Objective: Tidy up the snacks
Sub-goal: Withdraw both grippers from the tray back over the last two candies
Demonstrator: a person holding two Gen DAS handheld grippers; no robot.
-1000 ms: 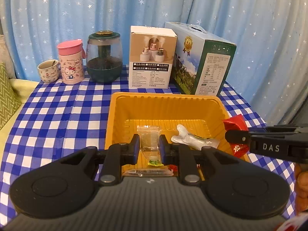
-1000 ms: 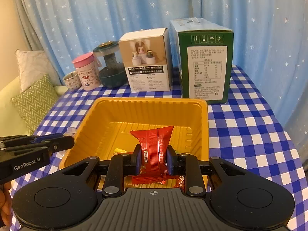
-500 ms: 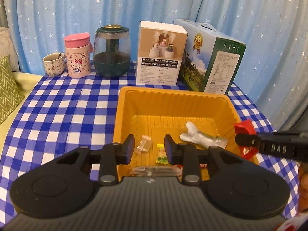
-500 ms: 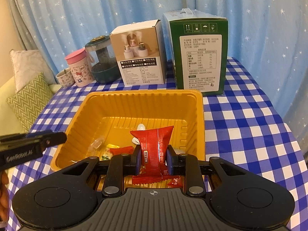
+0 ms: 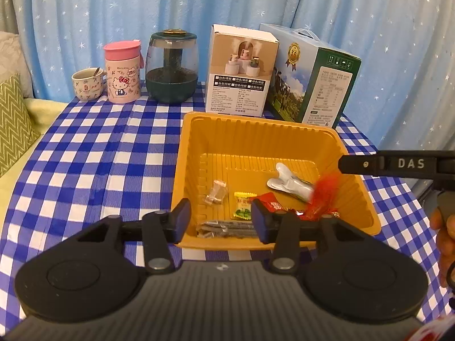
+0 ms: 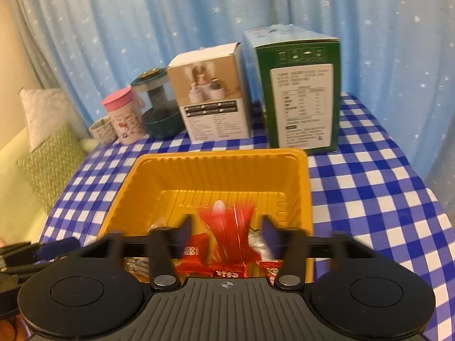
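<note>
A blue curtain (image 5: 85, 28) dotted with white stars hangs behind a table under a blue-and-white checked cloth (image 5: 93, 153). Along the back of the table, from ten o'clock round to one o'clock in the left wrist view, stand a small patterned cup (image 5: 86, 83), a pink-lidded cartoon mug (image 5: 122, 72), a dark green jar (image 5: 171, 66), a beige product box (image 5: 241, 71) and a green-and-blue carton (image 5: 312, 76). A cushion with a green zigzag pattern (image 5: 12, 122) sits off the table at nine o'clock. The orange tray (image 5: 196, 147) lies at the centre of the cloth. Inside it rest a clear-wrapped sweet (image 5: 216, 195), a yellow-and-green candy (image 5: 242, 205), a white-and-silver packet (image 5: 287, 182), a red packet (image 5: 270, 202) and a grey sachet (image 5: 227, 228) against the near wall. The left gripper (image 5: 220, 217) hangs over the tray's near edge with its jaws spread wide and nothing between them. The right gripper (image 6: 226, 231) is above the tray's near half, its jaws also parted; a red snack wrapper (image 6: 231, 234), motion-blurred, is in the gap between them, and neither finger seems to touch it. In the left wrist view that wrapper (image 5: 324, 196) is a red smear at three o'clock over the tray, below the right gripper's black finger (image 5: 369, 164).
</note>
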